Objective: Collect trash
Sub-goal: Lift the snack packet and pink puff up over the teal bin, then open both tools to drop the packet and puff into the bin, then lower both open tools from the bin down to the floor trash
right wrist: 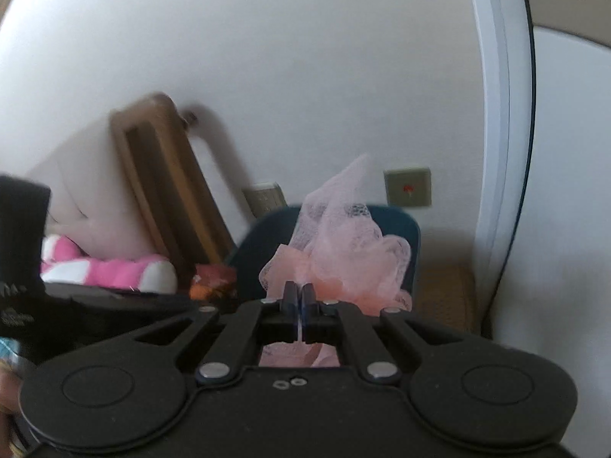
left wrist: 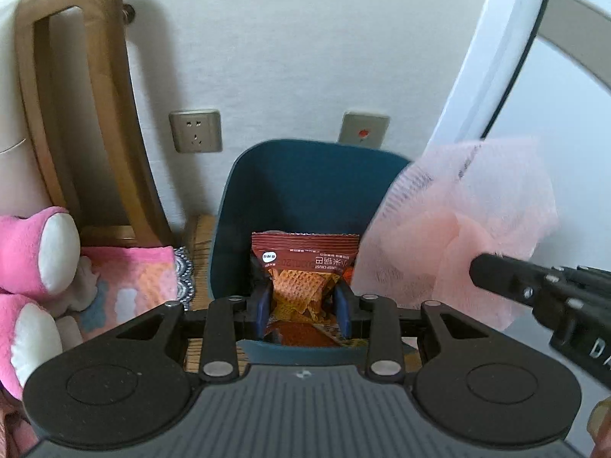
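Note:
My left gripper (left wrist: 303,307) holds a red-brown snack packet (left wrist: 303,267) between its blue pads, over the open mouth of a dark teal bin (left wrist: 305,187). My right gripper (right wrist: 298,297) is shut on a pink mesh net (right wrist: 340,244), which hangs in front of the bin (right wrist: 263,252). In the left wrist view the net (left wrist: 466,225) and the right gripper (left wrist: 492,271) are at the right, beside the bin's rim. The packet also shows in the right wrist view (right wrist: 212,280), at the left of the bin.
A wooden chair (left wrist: 76,114) leans on the wall at left. A pink and white plush toy (left wrist: 34,267) lies on a patterned cloth (left wrist: 130,278). Wall sockets (left wrist: 195,131) are behind the bin. A white door frame (left wrist: 496,49) stands at right.

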Action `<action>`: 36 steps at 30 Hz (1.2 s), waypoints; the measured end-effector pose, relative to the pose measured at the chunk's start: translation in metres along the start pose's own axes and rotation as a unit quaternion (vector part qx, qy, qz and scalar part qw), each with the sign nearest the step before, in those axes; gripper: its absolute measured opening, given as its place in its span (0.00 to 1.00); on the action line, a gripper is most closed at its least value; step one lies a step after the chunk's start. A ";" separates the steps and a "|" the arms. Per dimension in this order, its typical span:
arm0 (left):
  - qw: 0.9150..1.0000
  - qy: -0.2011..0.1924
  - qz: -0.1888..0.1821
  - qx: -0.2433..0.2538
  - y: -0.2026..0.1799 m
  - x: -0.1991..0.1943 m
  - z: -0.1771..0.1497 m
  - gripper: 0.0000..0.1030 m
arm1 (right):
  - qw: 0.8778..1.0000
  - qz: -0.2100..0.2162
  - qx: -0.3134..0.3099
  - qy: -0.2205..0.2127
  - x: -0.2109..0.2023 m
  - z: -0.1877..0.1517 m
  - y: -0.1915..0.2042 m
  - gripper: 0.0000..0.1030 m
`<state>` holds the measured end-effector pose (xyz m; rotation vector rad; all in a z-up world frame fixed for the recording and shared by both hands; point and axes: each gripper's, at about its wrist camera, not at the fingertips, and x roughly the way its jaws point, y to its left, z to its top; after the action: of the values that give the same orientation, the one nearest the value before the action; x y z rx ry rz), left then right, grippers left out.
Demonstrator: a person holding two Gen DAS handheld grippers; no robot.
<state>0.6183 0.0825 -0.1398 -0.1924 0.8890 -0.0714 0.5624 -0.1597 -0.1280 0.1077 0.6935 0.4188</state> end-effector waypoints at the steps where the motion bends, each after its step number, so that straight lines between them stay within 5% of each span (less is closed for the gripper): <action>1: 1.000 0.008 0.003 0.005 -0.001 0.008 0.001 0.32 | 1.000 -0.006 -0.005 0.008 0.005 -0.002 0.000 0.00; 9: 0.999 0.047 0.003 0.017 -0.005 0.050 0.003 0.32 | 0.998 -0.024 -0.020 0.053 0.043 -0.014 0.001 0.01; 13: 0.998 0.069 -0.009 0.003 -0.004 0.062 0.001 0.32 | 0.996 -0.022 -0.030 0.084 0.058 -0.018 0.003 0.16; 21: 0.996 0.084 -0.011 0.016 -0.003 0.075 -0.005 0.33 | 0.995 -0.022 -0.042 0.088 0.050 -0.026 0.002 0.23; 27: 0.998 0.060 -0.033 0.009 -0.001 0.059 -0.007 0.63 | 0.997 -0.022 -0.029 0.071 0.036 -0.025 0.002 0.31; 36: 0.997 0.015 -0.066 0.022 0.008 0.005 -0.019 0.68 | 0.999 -0.011 -0.009 0.048 -0.001 -0.028 0.010 0.43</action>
<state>0.6068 0.0867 -0.1566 -0.2084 0.9028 -0.2169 0.5406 -0.1523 -0.1464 0.0625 0.7851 0.4112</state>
